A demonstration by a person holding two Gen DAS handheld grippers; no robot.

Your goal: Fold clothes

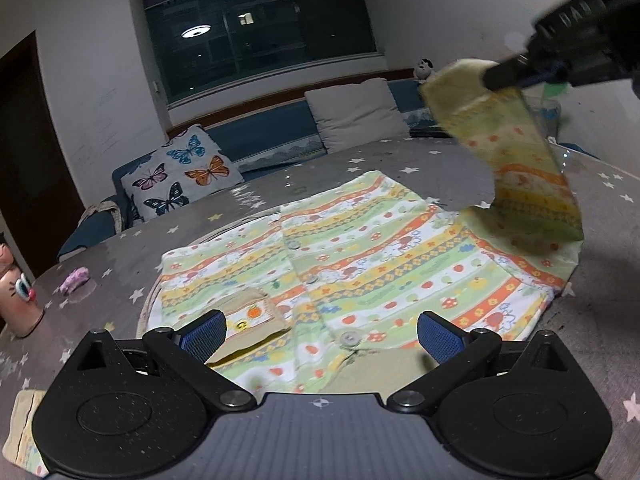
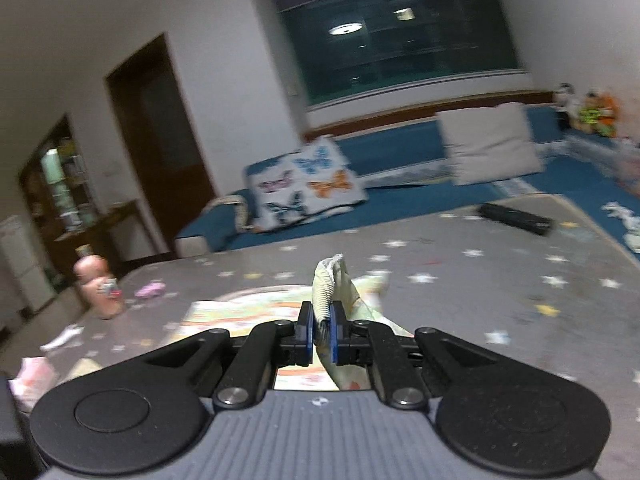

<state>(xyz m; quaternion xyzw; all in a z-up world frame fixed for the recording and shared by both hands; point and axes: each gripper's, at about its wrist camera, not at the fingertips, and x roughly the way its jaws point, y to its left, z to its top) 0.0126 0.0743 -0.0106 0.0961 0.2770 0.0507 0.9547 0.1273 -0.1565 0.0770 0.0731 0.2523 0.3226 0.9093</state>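
Pinching the cuff of one sleeve (image 1: pixel 520 152), the right gripper (image 2: pixel 321 332) has its blue pads clamped on the bunched fabric, which pokes up just ahead of its fingertips. In the left wrist view that sleeve hangs from the gripper in the air, up and to the right of the garment's body, so it can probably be swung across the front for a fold.

The little patterned shirt (image 1: pixel 360 264) lies spread flat, buttons up, on the grey star-print table cover (image 1: pixel 200 208), directly ahead of the left gripper (image 1: pixel 320 340). That gripper stands wide apart and holds nothing; its two blue pads straddle the near edge of the shirt, one by the small pocket (image 1: pixel 252 320), the other over the hem to the right. It hovers low, seemingly ready to pin or steady the cloth while the sleeve comes over.

Beyond both grippers sit a butterfly cushion (image 1: pixel 184 172) and a plain white pillow (image 1: pixel 356 112), well clear of the work.
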